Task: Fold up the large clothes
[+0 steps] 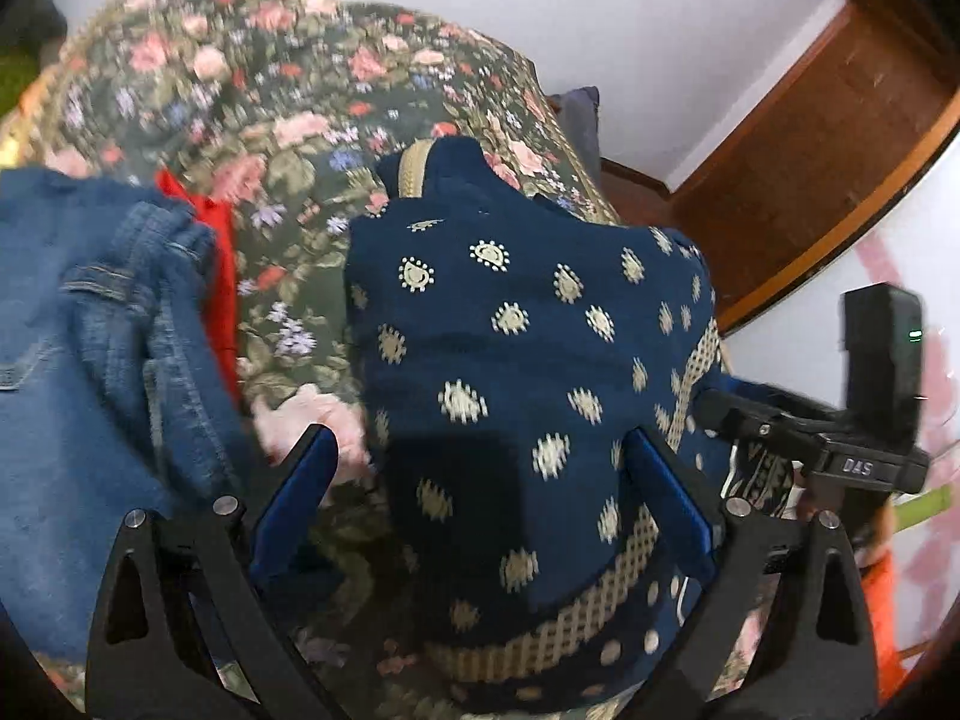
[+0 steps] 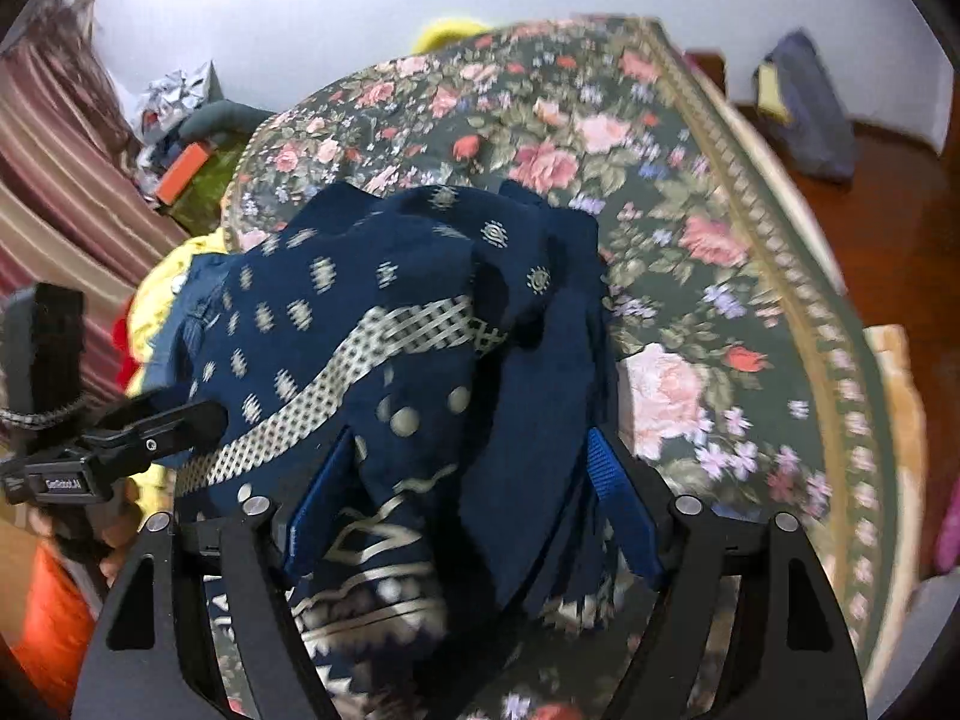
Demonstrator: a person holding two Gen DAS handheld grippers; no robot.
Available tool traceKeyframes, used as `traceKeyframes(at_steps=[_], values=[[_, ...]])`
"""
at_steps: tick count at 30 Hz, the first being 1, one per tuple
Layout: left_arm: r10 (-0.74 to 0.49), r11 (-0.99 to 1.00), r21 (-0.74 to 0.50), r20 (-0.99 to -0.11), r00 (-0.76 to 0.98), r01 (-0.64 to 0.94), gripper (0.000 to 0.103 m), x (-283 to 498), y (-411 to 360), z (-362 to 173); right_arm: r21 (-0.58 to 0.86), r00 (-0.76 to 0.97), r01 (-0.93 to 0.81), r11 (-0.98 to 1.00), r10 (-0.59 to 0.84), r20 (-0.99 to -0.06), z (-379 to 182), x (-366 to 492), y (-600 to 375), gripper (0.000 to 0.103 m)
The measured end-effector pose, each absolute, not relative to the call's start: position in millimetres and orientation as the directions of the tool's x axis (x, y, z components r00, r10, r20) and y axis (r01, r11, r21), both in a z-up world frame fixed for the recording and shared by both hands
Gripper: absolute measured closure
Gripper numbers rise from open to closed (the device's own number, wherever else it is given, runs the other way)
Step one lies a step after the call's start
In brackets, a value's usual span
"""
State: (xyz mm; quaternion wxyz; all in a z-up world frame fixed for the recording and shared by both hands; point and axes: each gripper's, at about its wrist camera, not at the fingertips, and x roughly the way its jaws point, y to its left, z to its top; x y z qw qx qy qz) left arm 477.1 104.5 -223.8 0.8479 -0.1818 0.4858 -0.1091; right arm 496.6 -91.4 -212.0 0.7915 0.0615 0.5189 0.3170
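A navy blue garment [image 1: 510,348] with cream dots and a cream checked band lies bunched on a floral bedspread [image 1: 252,96]. My left gripper [image 1: 480,456] stands wide open just above it, with the cloth lying between the fingers but not pinched. In the right wrist view the same garment [image 2: 408,324] is heaped in folds, and my right gripper [image 2: 468,468] is open around a thick bunch of it. The right gripper's body also shows at the right in the left wrist view [image 1: 840,450].
A blue denim garment [image 1: 90,360] and a red cloth [image 1: 216,252] lie left of the navy one. A yellow cloth [image 2: 162,294] lies beyond it. The bed's edge [image 2: 798,276] runs on the right, with wooden floor [image 1: 810,150] beyond. Clutter and a striped curtain [image 2: 54,138] stand to the left.
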Motion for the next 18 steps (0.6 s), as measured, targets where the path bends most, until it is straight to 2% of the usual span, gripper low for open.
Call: traceKeyframes(at_steps=[5, 10, 13, 15, 16, 18], values=[[-0.393, 0.898, -0.439, -0.782, 0.483, 0.020, 0.005, 492, 99, -233, 0.493, 0.204, -0.411, 0.767, 0.604, -0.770, -229, 517, -92, 0.005], [-0.481, 0.842, -0.539, -0.765, 0.428, -0.016, 0.004, 512, 102, -250, 0.572, 0.134, -0.372, 0.731, 0.652, -0.746, -245, 528, -89, 0.001], [-0.517, 0.816, -0.577, -0.746, 0.420, -0.020, 0.005, 515, 106, -252, 0.612, 0.116, -0.346, 0.711, 0.679, -0.725, -248, 529, -94, 0.002], [-0.516, 0.817, -0.577, -0.739, 0.433, -0.011, 0.015, 511, 106, -249, 0.621, 0.107, -0.353, 0.700, 0.689, -0.716, -245, 528, -94, 0.007], [-0.510, 0.821, -0.571, -0.736, 0.445, -0.004, 0.018, 508, 106, -245, 0.618, 0.106, -0.365, 0.697, 0.690, -0.716, -242, 527, -95, 0.014], [-0.492, 0.835, -0.549, -0.734, 0.469, 0.016, 0.029, 501, 103, -237, 0.607, 0.117, -0.392, 0.691, 0.692, -0.712, -233, 523, -95, 0.026]])
